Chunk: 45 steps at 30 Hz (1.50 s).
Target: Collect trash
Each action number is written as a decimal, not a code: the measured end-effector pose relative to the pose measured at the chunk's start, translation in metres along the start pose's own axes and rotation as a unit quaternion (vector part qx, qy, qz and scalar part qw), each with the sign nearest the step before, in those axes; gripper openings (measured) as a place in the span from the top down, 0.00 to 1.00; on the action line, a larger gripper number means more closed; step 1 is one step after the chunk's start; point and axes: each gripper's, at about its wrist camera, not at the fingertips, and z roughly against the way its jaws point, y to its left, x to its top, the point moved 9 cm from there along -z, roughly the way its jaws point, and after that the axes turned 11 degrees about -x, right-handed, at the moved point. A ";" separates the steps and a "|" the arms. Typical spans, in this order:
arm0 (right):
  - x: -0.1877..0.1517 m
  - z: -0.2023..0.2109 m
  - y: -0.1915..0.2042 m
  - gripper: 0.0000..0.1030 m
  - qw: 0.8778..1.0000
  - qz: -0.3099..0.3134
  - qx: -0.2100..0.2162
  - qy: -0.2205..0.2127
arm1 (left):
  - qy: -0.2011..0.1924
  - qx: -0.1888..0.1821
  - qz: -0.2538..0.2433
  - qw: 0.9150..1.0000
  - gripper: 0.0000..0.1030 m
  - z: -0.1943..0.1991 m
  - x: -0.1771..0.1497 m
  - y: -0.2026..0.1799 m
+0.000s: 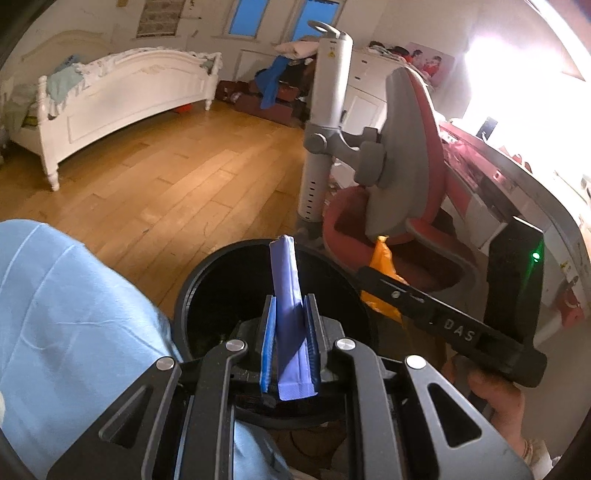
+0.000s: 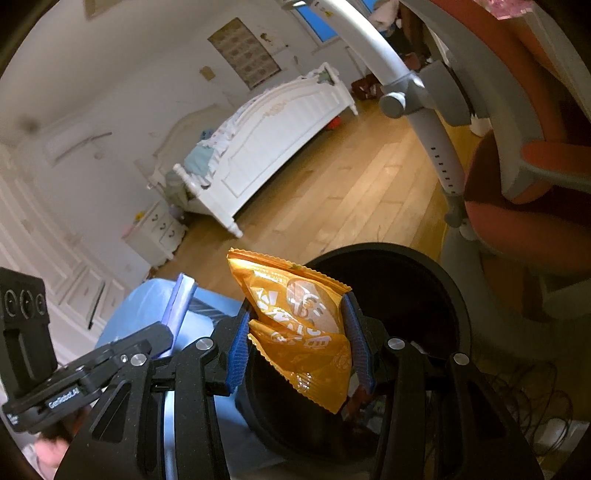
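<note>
My left wrist view looks steeply down along its fingers, close over the black bin [image 1: 207, 291], my right wrist view tilts likewise from beside it, both sharing bin [image 2: 406, 269], white bed [image 1: 122, 96], wood floor [image 1: 192, 166].

Bedroom: white carved bed [image 1: 122, 96] on light wood plank floor [image 1: 177, 177], pale walls, two blue-lit windows [image 1: 248, 18], red-and-grey desk chair [image 1: 406, 155], white nightstand [image 2: 155, 232], glaring light at right.

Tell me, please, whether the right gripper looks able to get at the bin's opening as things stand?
Probably yes: the right gripper, holding the orange wrapper, hangs over the black bin, with nothing between.
</note>
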 end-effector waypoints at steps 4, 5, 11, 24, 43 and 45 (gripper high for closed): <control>0.003 0.002 -0.008 0.27 1.000 -0.019 -0.004 -0.003 | -0.004 -0.003 -0.014 1.000 0.46 -0.004 0.003 -0.006; 0.004 0.002 -0.009 0.27 1.000 -0.016 -0.008 -0.004 | -0.016 0.000 -0.017 1.000 0.25 0.000 0.004 -0.006; 0.002 0.010 -0.009 0.24 1.000 -0.015 -0.014 -0.007 | -0.047 0.002 -0.026 0.999 0.11 0.021 0.007 -0.009; -0.036 0.026 0.117 0.16 0.995 0.086 0.048 0.014 | -0.110 0.148 0.036 0.982 0.05 0.160 -0.038 0.072; -0.151 0.055 0.365 0.05 0.947 0.294 0.085 -0.097 | -0.227 0.405 0.192 0.865 0.05 0.399 -0.181 0.206; -0.152 0.060 0.371 0.05 0.941 0.301 0.078 -0.134 | -0.236 0.403 0.191 0.864 0.05 0.404 -0.184 0.203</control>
